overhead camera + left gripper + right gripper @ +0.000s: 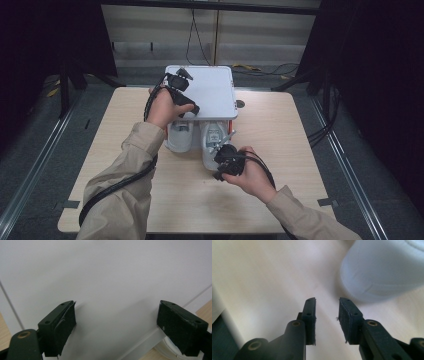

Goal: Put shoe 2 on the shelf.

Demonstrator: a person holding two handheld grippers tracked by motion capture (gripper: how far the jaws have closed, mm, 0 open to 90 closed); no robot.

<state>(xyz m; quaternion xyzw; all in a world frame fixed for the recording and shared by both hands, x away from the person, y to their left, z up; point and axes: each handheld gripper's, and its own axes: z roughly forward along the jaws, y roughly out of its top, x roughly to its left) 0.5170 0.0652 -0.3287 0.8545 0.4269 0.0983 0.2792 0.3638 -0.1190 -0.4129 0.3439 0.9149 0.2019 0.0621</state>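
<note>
A white box with a closed lid (pixel 210 90) stands at the table's far middle. Two white shoes lie in front of it, the left shoe (pixel 179 136) and the right shoe (pixel 212 140). My left gripper (pixel 188 93) rests over the lid's front left part, jaws wide open on the bare white lid (pixel 107 277). My right gripper (pixel 222 167) sits low at the near end of the right shoe. Its jaws (pixel 327 302) stand a little apart over bare wood with nothing between them. The white shoe (pixel 384 270) lies just ahead and to the right.
The light wooden table (pixel 280 130) has free room at the left, right and front. Cables trail from both grippers along the sleeves. A small dark disc (pixel 240 104) lies right of the box. Dark floor and rails surround the table.
</note>
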